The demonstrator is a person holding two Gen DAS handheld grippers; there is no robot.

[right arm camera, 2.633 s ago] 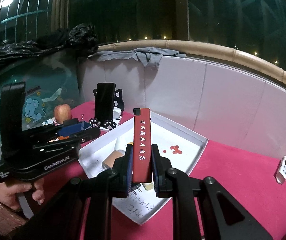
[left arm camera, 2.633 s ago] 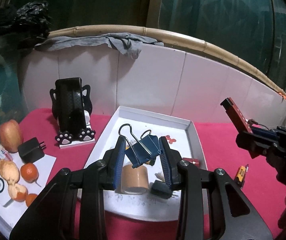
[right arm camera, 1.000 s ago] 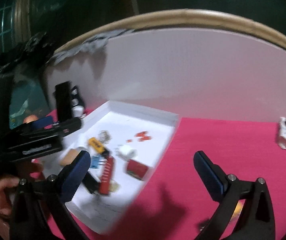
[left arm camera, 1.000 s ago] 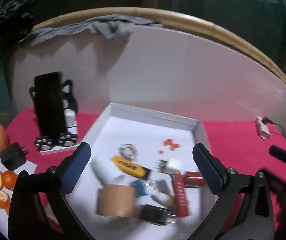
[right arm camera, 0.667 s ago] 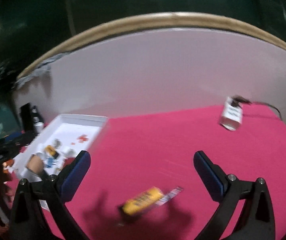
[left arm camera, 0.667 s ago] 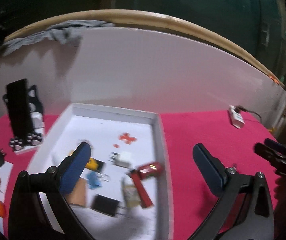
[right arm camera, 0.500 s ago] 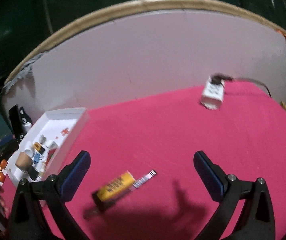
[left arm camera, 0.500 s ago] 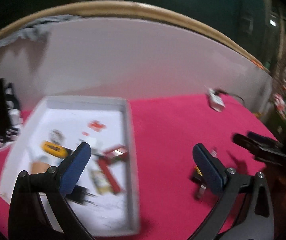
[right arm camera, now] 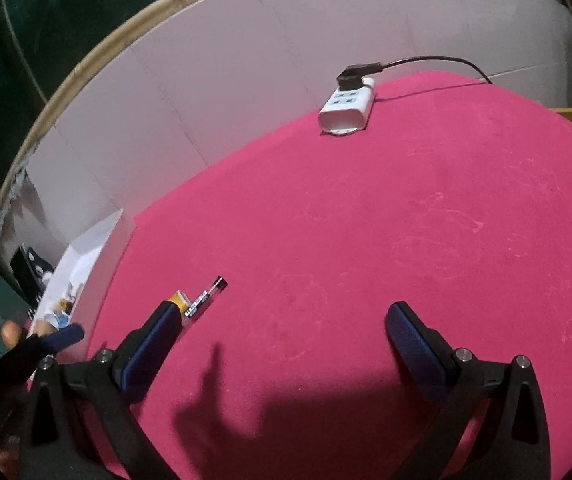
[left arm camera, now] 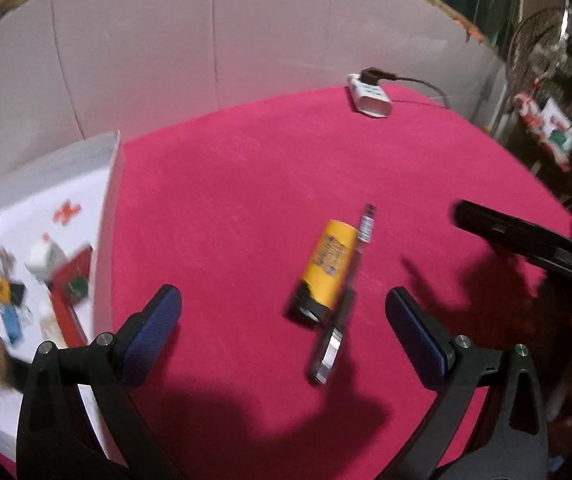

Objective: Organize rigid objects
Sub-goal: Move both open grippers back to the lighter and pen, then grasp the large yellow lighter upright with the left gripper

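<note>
Nearest, the left claw [left arm camera: 282, 320] gapes wide and empty, the yellow lighter [left arm camera: 328, 270] and pen [left arm camera: 344, 304] lying just ahead between its tips, long axes pointing away. Right claw [right arm camera: 282, 328], equally wide, sits right of them; white tray [left arm camera: 104, 216] lies farther left.

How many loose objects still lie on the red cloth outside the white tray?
2, not counting the plugged-in power strip by the back wall: a yellow cylinder and a pen lying against it, mid-cloth ahead of the open left gripper. Anything below the grippers is hidden.
</note>
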